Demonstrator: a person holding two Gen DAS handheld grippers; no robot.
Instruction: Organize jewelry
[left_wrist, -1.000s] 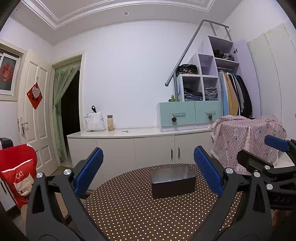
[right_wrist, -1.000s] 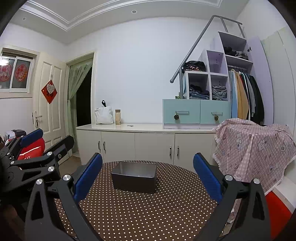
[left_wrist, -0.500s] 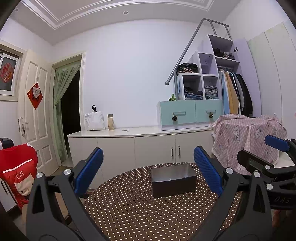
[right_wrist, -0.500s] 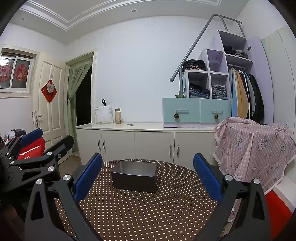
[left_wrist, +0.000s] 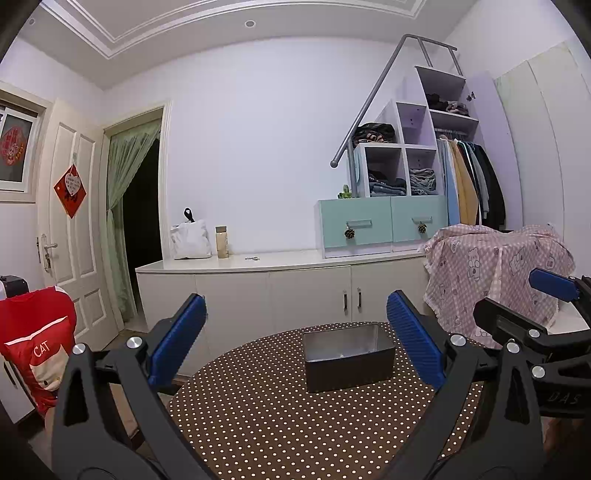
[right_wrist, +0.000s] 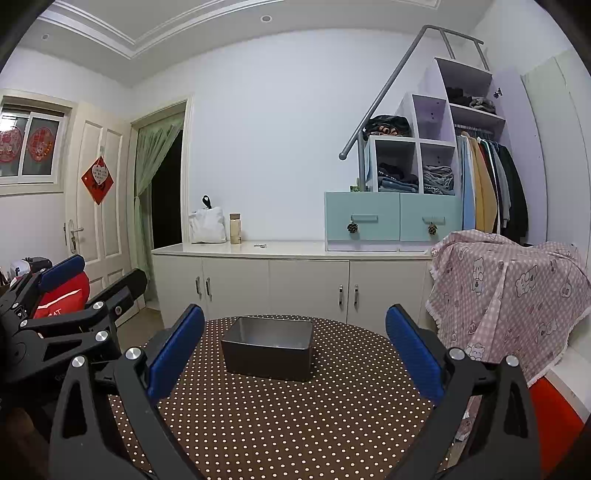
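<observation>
No jewelry in sight yet, just the dark gray box sitting toward the far edge of the polka-dot table, open top up, with maybe a pale speck inside; too small to tell. Your left gripper hangs over the near edge, jaws spread wide and empty. Your right gripper matches it, wide and empty, with the box just left of centre between its fingers. Careful: that box looks light, so a finger clipping its rim could shove it toward the far edge.
</observation>
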